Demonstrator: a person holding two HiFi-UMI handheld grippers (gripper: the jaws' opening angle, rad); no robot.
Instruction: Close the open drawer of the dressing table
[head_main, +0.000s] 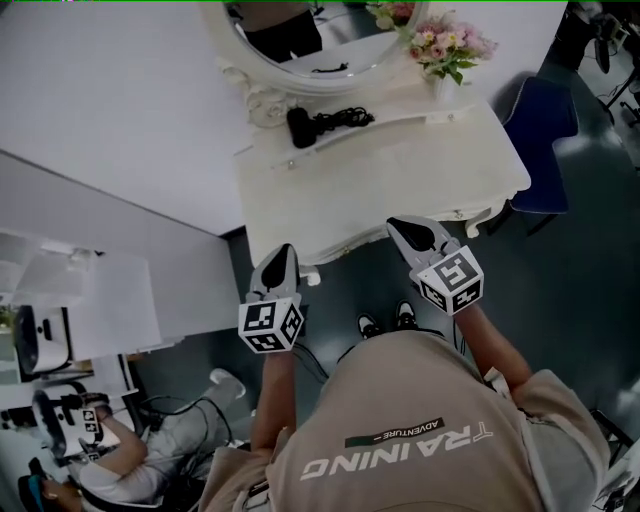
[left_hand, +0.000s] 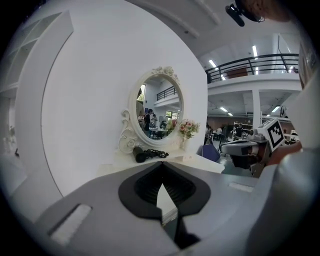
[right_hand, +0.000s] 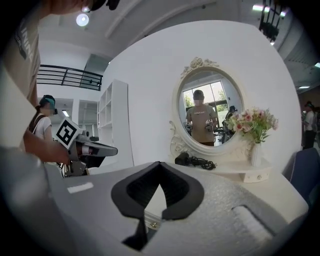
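while i hold the left gripper (head_main: 285, 252) and the right gripper (head_main: 398, 225) just off the front edge of the dressing table (head_main: 400, 180), both sets of jaws are pressed together at the tips with nothing between them, which each gripper's own view confirms. neither touches the furniture.

the drawer should sit under that front edge, between the 2 grippers. from overhead i see no drawer box sticking out past the lip, and neither gripper view shows the front face. my guess is that the drawer is either already pushed home or out too little to show from here. i cannot tell which, so i would not call the job done.

the counter is a white, curvy-edged top, mostly bare. an oval mirror (head_main: 300, 50) stands at its back, with a black hair dryer (head_main: 300, 125) and its cord on the raised shelf and pink flowers (head_main: 448, 45) in a vase at the far corner. a blue chair (head_main: 545, 125) stands beside it on a dark grey floor (head_main: 560, 260), with a white wall (head_main: 110, 90) behind. another person (head_main: 120, 465) sits low at my left.
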